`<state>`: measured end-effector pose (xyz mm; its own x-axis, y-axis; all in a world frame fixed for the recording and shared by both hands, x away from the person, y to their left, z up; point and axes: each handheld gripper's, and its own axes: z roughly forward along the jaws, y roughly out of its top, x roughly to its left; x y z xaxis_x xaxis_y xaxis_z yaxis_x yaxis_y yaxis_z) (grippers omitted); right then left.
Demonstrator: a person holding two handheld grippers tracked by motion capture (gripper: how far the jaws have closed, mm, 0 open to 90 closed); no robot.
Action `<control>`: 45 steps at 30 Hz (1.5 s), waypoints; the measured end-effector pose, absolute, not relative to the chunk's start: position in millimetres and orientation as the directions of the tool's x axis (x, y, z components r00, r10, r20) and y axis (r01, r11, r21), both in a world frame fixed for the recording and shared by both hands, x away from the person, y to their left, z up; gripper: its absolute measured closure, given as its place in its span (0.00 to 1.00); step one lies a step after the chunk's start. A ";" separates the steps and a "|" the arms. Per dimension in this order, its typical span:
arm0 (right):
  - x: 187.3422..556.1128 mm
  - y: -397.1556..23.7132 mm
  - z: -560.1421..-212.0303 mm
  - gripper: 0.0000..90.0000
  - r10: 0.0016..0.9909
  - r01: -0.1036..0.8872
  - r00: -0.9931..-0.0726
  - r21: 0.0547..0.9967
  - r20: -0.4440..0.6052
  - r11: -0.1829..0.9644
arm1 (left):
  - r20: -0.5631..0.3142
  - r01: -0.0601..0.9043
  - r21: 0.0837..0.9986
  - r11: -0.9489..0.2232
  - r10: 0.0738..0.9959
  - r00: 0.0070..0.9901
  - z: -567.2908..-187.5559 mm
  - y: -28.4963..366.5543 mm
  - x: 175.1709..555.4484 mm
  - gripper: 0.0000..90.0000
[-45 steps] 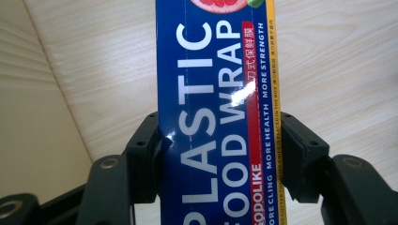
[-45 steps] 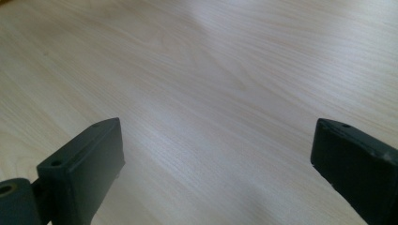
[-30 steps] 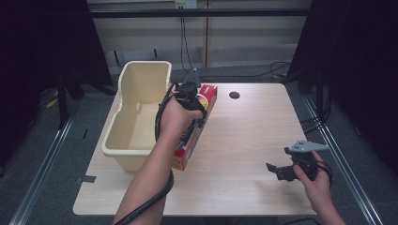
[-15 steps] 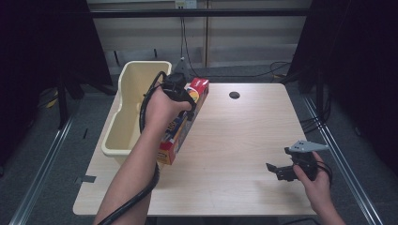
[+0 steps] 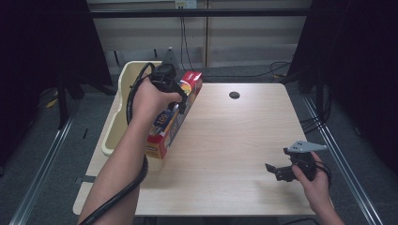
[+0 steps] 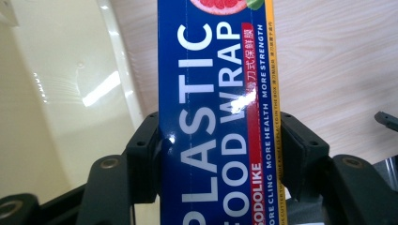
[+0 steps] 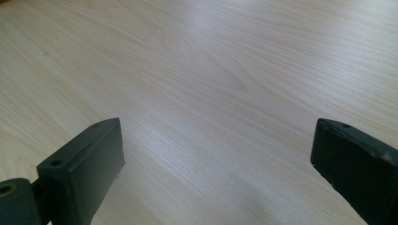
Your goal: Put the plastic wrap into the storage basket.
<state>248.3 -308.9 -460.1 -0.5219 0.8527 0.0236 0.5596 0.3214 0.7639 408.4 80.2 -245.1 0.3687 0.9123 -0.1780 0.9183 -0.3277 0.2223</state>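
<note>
A long blue-and-red plastic food wrap box (image 5: 171, 119) tilts off the table, beside the cream tub (image 5: 123, 101).

Food wrap box (image 5: 172, 117) sits along the table's (image 5: 234, 140) left side, tub (image 5: 115, 126) just left, right gripper (image 5: 277, 171) near-right.

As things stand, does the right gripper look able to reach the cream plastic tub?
Probably not directly: the right gripper sits open at the near right, while the cream plastic tub lies far left, behind the blue food-wrap box.
</note>
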 end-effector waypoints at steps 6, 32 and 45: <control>248.2 -309.3 -460.5 0.03 0.854 0.560 -0.519 0.765 0.024 0.319 | -0.178 0.922 0.227 -0.315 0.917 0.357 -238.9 85.9 408.9 0.46; 247.7 -306.1 -460.7 0.03 0.852 0.560 -0.523 0.760 0.016 0.330 | -0.195 0.938 0.246 -0.245 0.935 0.295 -219.6 129.7 400.9 0.46; 247.7 -303.3 -461.8 0.03 0.850 0.562 -0.527 0.757 0.018 0.333 | -0.188 0.936 0.267 -0.229 0.940 0.284 -206.4 137.9 398.9 0.46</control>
<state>247.7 -303.3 -461.8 -0.5266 0.8499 0.0177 0.5625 0.3327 0.7569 398.9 137.9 -206.4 0.2840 0.9403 -0.1877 0.9359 -0.2294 0.2672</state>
